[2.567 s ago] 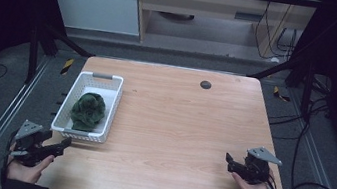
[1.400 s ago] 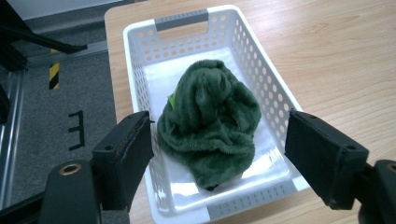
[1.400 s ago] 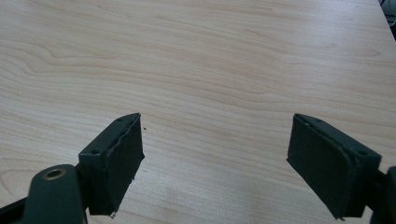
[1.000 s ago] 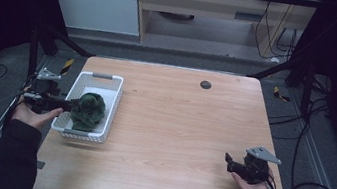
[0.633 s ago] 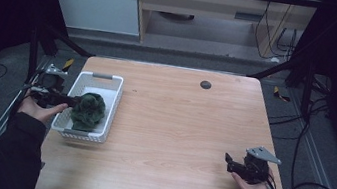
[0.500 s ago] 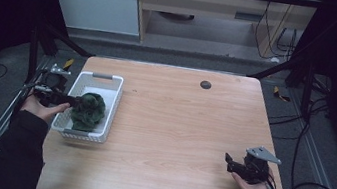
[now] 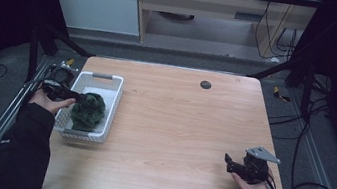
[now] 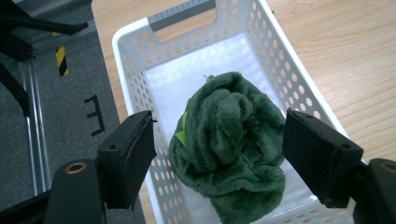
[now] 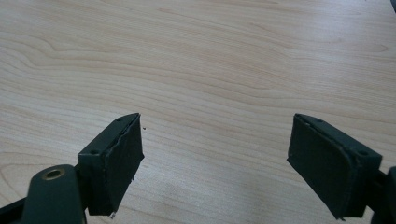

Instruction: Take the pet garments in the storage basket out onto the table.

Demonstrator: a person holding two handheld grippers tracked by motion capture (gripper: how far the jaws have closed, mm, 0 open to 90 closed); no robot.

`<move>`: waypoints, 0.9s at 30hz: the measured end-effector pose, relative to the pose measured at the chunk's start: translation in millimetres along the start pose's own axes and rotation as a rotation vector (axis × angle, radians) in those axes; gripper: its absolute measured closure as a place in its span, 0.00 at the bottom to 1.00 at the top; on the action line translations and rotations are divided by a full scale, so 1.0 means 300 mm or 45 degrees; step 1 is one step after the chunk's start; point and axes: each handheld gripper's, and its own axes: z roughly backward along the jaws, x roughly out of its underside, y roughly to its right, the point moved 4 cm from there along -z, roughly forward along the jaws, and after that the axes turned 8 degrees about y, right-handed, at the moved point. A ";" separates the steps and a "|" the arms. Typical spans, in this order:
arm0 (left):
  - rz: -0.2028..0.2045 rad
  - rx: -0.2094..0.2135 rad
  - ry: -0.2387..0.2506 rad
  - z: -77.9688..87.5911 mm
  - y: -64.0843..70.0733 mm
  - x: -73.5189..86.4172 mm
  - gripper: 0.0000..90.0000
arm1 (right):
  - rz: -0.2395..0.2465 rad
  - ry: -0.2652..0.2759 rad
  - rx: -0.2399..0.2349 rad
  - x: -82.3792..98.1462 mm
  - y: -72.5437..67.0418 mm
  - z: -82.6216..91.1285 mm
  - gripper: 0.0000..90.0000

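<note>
Wood table (image 7: 165,139) w/ white basket (image 7: 114,97), black disc (image 7: 205,84)

Crumpled green towel (image 8: 231,149) in wht basket (image 8: 135,60)

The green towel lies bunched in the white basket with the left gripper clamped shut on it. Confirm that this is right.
Not quite. The green towel does lie bunched in the white basket, but the left gripper is not clamped on it: the left gripper view shows both jaws standing apart from the cloth, which sits between them. The jaws have only just begun closing.
</note>
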 end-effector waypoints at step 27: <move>-0.038 0.065 -0.154 -0.130 0.004 0.014 0.34 | 0.004 -0.022 -0.008 0.011 0.004 -0.011 0.20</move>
